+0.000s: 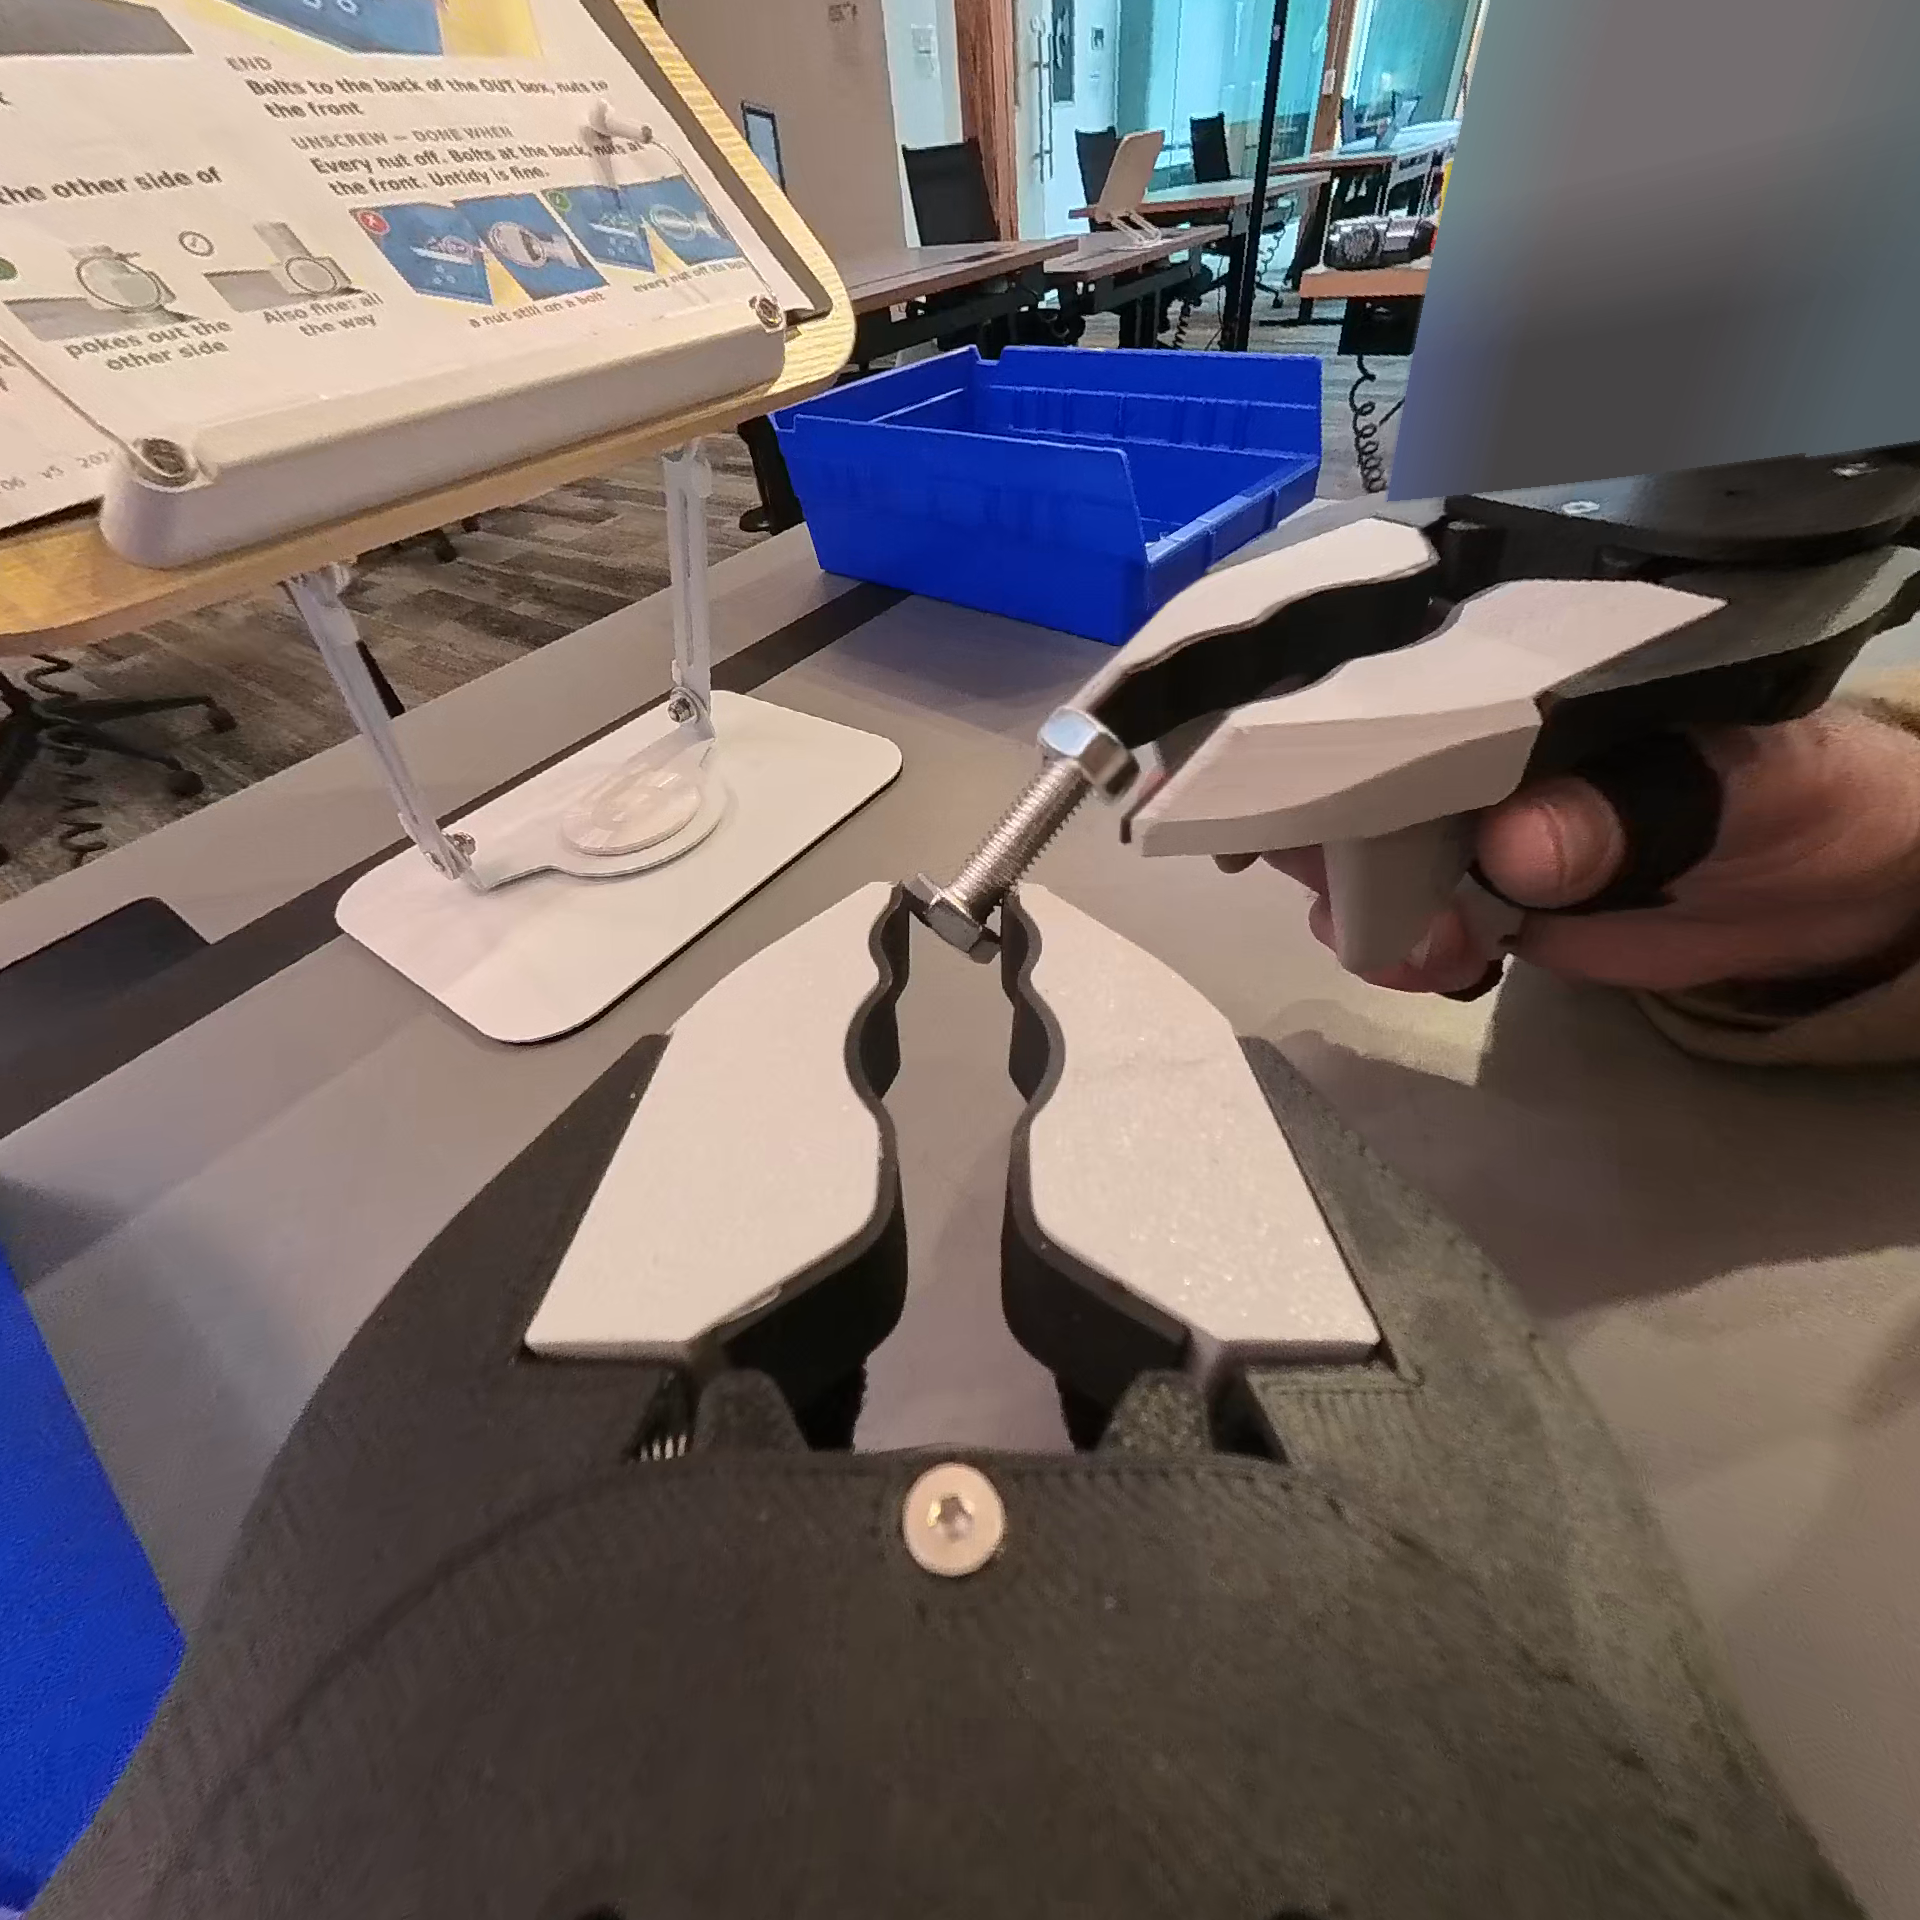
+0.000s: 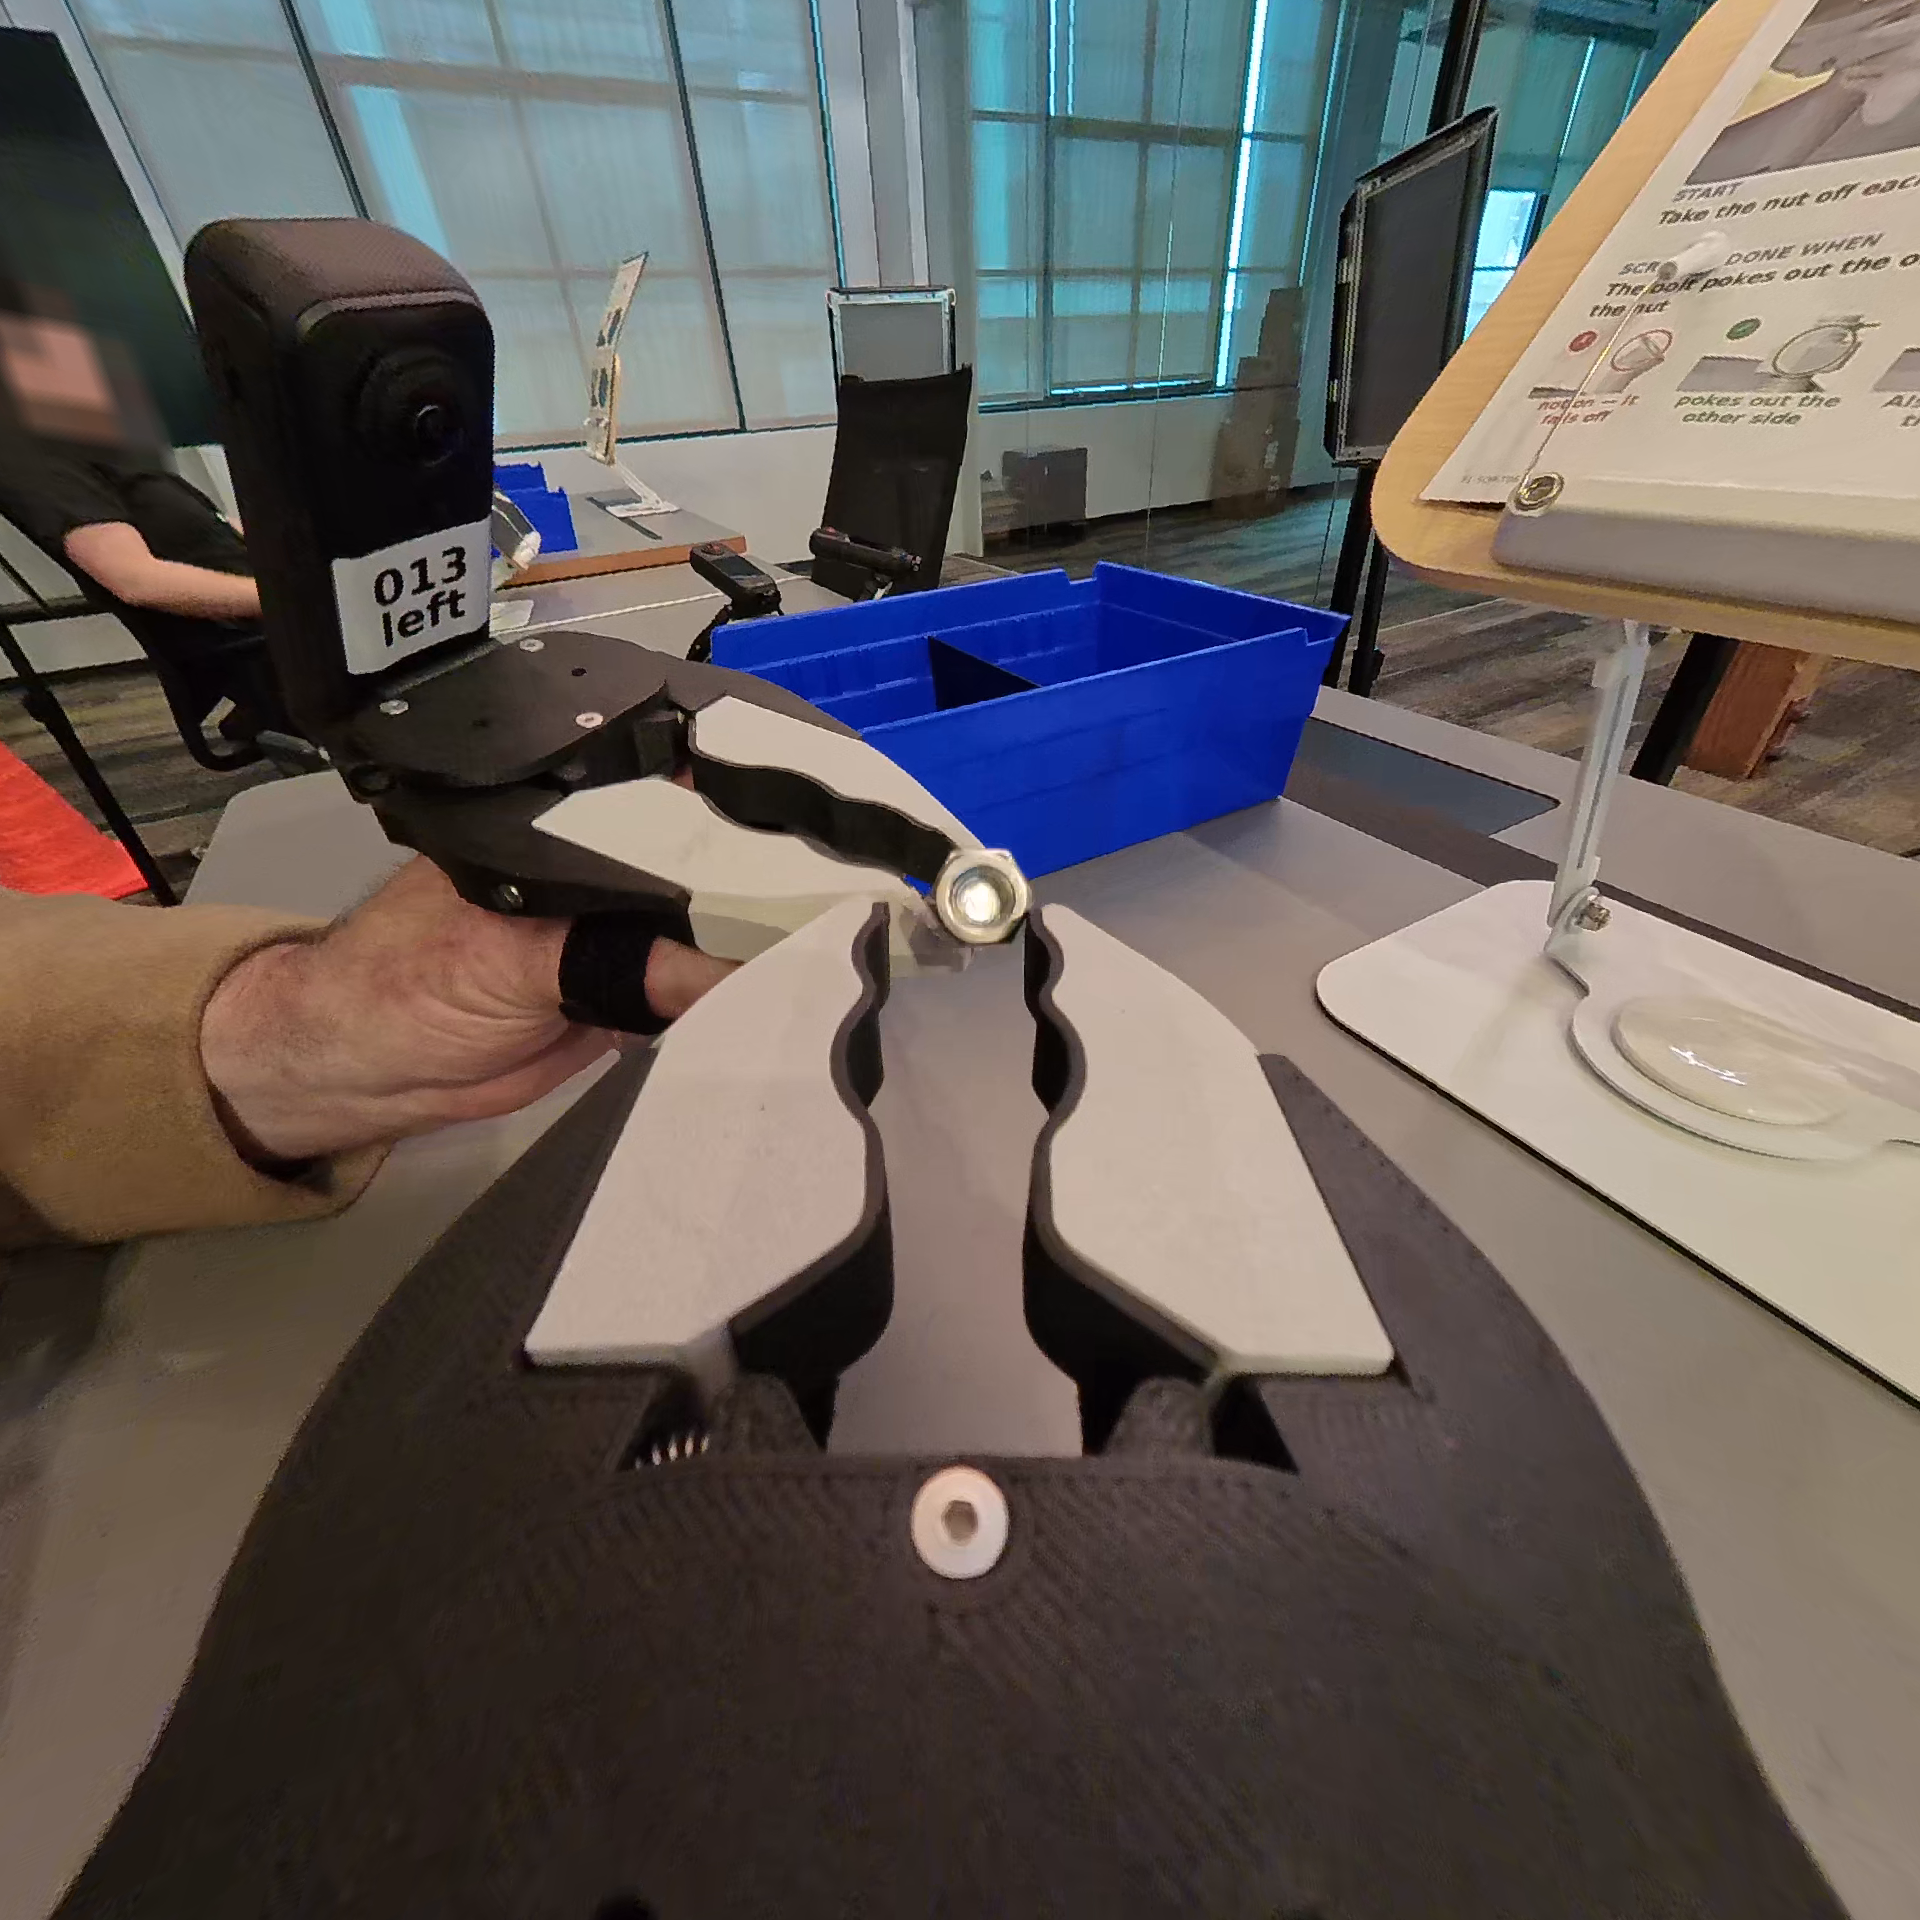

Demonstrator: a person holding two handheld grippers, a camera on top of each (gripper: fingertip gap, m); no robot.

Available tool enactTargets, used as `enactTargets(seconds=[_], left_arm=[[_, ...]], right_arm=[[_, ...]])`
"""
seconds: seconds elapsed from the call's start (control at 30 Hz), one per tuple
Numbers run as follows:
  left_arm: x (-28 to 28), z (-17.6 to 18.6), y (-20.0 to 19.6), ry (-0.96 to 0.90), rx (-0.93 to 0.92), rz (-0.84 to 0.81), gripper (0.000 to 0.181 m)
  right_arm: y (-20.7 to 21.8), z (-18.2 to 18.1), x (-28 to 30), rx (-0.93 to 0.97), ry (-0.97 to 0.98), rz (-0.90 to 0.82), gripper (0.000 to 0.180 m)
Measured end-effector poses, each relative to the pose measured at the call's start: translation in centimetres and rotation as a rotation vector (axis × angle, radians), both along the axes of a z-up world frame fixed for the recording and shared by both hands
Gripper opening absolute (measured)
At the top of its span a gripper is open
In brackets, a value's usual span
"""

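A steel bolt (image 1: pixel 1013 831) with a hex nut (image 1: pixel 1081 743) on its far end hangs in the air between my two grippers, above the grey table (image 1: pixel 1143 987). My left gripper (image 1: pixel 956 904) is shut on the bolt's hex head. My right gripper (image 1: pixel 1101 769) comes in from the right, held by a hand, and is shut on the nut. In the right wrist view the nut (image 2: pixel 980 896) faces the camera end-on between my right gripper's (image 2: pixel 961 920) tips. The left gripper (image 2: pixel 930 883) reaches in from the left there, and the bolt's shank is hidden behind the nut.
A blue divided bin (image 1: pixel 1039 561) stands at the table's far edge, also seen in the right wrist view (image 2: pixel 1091 748). A tilted instruction board on a white stand (image 1: pixel 623 883) is close by (image 2: pixel 1558 1039). Another blue bin (image 1: pixel 62 1558) is at the left edge. A seated person (image 2: pixel 135 540) is behind. The grippers are tip to tip, or close to it.
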State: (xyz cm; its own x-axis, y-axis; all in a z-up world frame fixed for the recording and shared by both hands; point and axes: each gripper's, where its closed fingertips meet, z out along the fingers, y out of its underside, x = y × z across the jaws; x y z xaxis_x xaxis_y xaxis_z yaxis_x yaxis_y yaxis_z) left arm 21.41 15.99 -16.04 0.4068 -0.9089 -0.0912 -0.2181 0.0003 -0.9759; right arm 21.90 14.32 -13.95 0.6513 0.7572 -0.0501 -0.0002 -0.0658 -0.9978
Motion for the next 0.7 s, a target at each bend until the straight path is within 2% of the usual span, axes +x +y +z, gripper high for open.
enactTargets(seconds=[0.17, 0.27, 0.37, 0.47, 0.63, 0.7], left_arm=[[-0.4, 0.2, 0.4, -0.028, -0.028, 0.005, 0.016], [-0.4, 0.1, 0.4, -0.03, -0.033, 0.003, 0.016], [-0.4, 0.1, 0.4, -0.031, -0.034, -0.001, 0.016], [0.0, -0.1, 0.0, -0.017, -0.039, -0.021, 0.016], [0.0, -0.1, 0.1, -0.019, -0.038, -0.015, 0.016], [-0.2, 0.0, 0.2, -0.034, -0.05, -0.013, 0.016]], right_arm=[[-0.9, -0.5, -0.9, 0.004, -0.041, 0.058, 0.014], [-0.6, -0.5, -0.4, 0.012, -0.058, 0.043, 0.016], [0.2, -0.6, 0.6, -0.001, -0.061, 0.008, 0.026], [0.2, 0.4, 0.7, 0.065, -0.054, 0.005, 0.033], [-0.3, -0.2, -0.1, 0.048, -0.097, 0.046, 0.032], [-0.5, -0.3, -0.2, 0.057, -0.119, 0.05, 0.026]])
